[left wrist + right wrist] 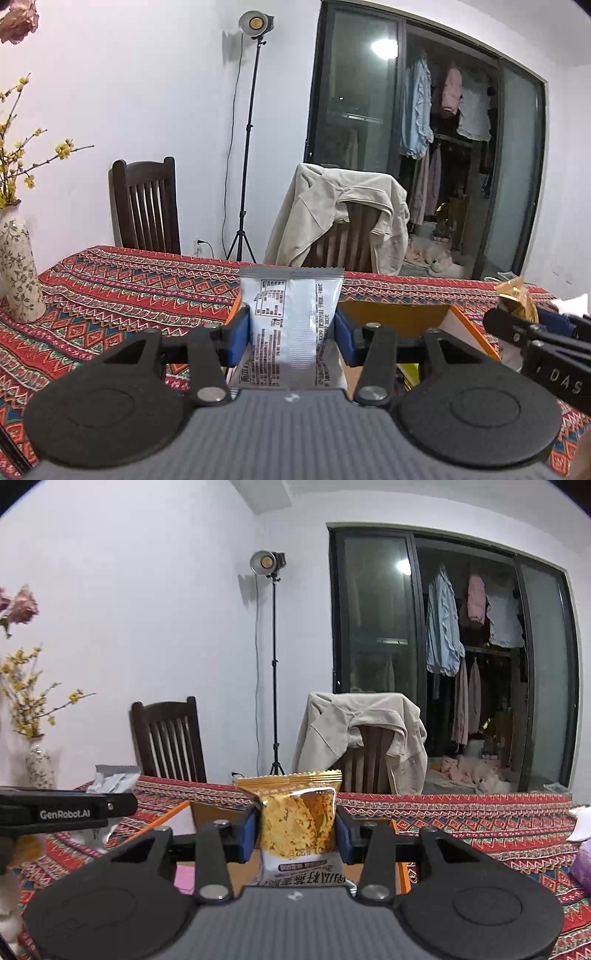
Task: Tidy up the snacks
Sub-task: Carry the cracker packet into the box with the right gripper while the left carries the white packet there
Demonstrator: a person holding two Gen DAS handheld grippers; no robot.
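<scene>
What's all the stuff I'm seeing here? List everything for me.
Silver packet: one, grey-white, held in left gripper.
Gold packet: one, golden, held in right gripper.
Box: one, orange cardboard, open, on the table beneath the packets.
Tablecloth: one, red patterned, covering the table.
Vase: one, cream floral, table's left end, holding yellow blossoms.
Chairs: two, dark wood, behind the table.
Jacket: one, beige, draped over the right chair.
Lamp: one, black stand, by the wall.
Grippers: two, black with blue fingers, each clamped on a packet.

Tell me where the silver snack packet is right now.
The silver snack packet is clamped upright in the left gripper, centre of the left wrist view, above the orange box on the patterned tablecloth.
</scene>
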